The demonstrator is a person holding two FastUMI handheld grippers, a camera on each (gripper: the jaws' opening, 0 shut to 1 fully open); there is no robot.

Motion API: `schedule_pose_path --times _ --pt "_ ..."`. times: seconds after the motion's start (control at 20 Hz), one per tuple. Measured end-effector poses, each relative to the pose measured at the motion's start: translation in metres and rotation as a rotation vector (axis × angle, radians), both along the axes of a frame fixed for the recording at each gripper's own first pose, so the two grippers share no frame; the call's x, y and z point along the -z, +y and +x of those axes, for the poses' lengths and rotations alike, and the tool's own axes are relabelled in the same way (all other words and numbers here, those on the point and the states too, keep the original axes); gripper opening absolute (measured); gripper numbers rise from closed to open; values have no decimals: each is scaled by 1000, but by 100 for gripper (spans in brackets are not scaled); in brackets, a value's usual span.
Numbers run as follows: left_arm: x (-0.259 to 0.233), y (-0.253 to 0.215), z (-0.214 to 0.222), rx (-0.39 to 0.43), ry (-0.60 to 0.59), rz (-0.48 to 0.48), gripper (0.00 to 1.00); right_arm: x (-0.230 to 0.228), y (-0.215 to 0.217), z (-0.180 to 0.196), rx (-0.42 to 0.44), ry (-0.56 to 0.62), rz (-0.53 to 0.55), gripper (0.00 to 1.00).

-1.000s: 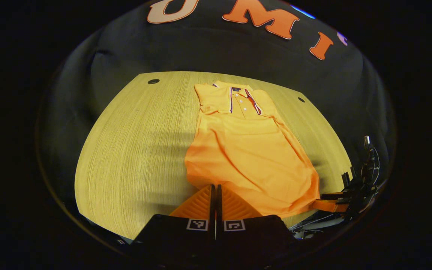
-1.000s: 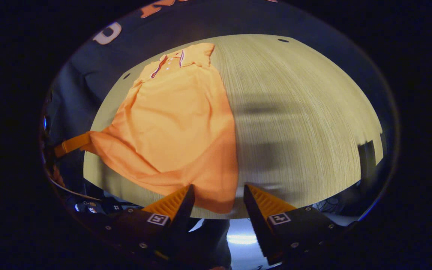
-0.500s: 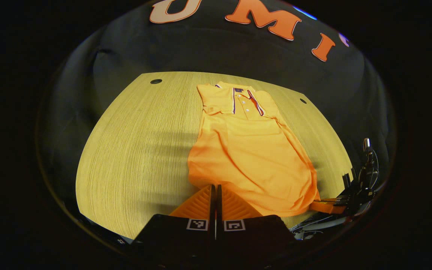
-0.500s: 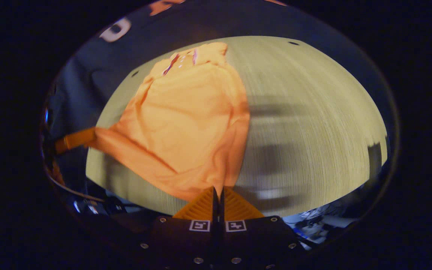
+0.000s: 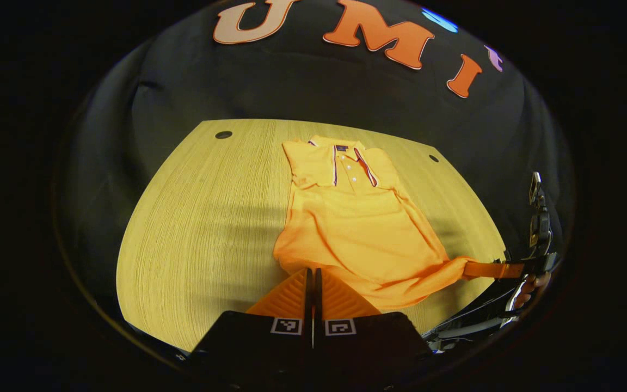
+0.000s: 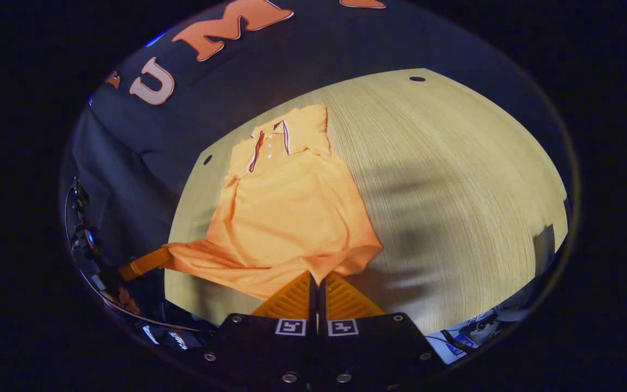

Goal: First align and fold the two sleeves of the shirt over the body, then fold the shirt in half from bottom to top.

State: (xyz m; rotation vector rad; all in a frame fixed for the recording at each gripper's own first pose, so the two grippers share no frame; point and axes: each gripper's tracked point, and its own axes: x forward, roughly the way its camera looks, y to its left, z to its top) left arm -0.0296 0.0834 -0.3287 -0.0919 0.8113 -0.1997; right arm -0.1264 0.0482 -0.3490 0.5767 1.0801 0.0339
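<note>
While the orange short-sleeved polo shirt (image 5: 354,228) lies lengthwise on the pale wood-grain desk (image 5: 199,218) with its striped collar (image 5: 346,158) toward twelve o'clock, both sleeves are folded in over the body and its bottom hem is raised off the desk at both corners. Seen in the left gripper view, the left hand-held gripper (image 5: 312,283) sits at six o'clock with its fingers pressed together on the hem's near corner. At four o'clock in that view the right hand-held gripper (image 5: 487,269), with a hand (image 5: 526,286) behind it, pinches the other corner, pulling the hem taut between them. In the right gripper view, the right hand-held gripper (image 6: 317,286) is clamped on its hem corner at six o'clock, and the left hand-held gripper (image 6: 145,263) holds the far corner at eight o'clock.
</note>
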Motion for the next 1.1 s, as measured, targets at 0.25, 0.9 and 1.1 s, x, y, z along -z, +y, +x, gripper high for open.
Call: schedule_pose_path --times 0.25,0.9,1.1 --pt "-26 -1 40 44 -52 -30 1 -18 -14 57 16 -51 -49 0" --pt "-64 -1 220 121 -139 -64 1 -33 -39 212 40 -89 -150 0" --pt "-57 -2 271 123 -129 -118 1 -20 -49 258 62 -68 -173 0"
